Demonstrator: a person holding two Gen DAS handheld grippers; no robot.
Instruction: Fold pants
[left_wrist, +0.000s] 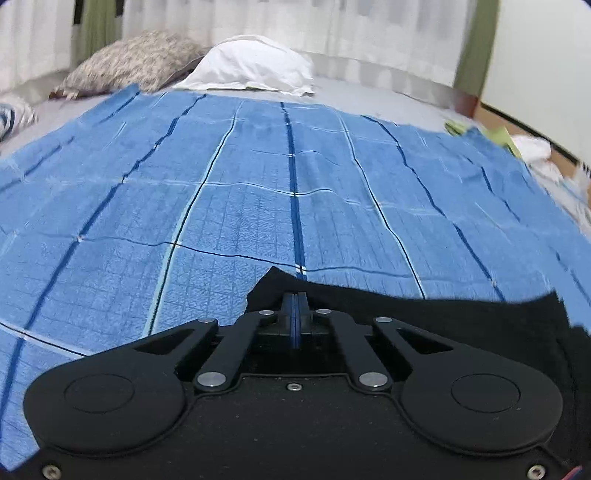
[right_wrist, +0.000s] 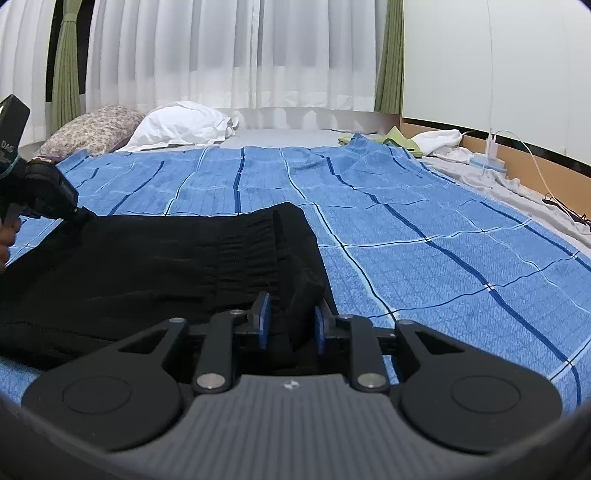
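Black pants (right_wrist: 155, 258) lie on a blue checked blanket (right_wrist: 424, 240) on the bed. In the left wrist view my left gripper (left_wrist: 294, 306) is shut on a corner of the pants (left_wrist: 424, 310), which rises to a peak at the fingertips. In the right wrist view my right gripper (right_wrist: 290, 317) has its jaws apart around the elastic waistband edge, with black fabric between the blue pads (right_wrist: 263, 317). The left gripper (right_wrist: 48, 199) also shows at the far left of the right wrist view, holding the pants' far corner.
A patterned pillow (right_wrist: 92, 129) and a white pillow (right_wrist: 181, 125) lie at the head of the bed under white curtains. Green and white cloths (right_wrist: 413, 142), a charger and cables (right_wrist: 491, 155) lie along the right edge by a wooden board.
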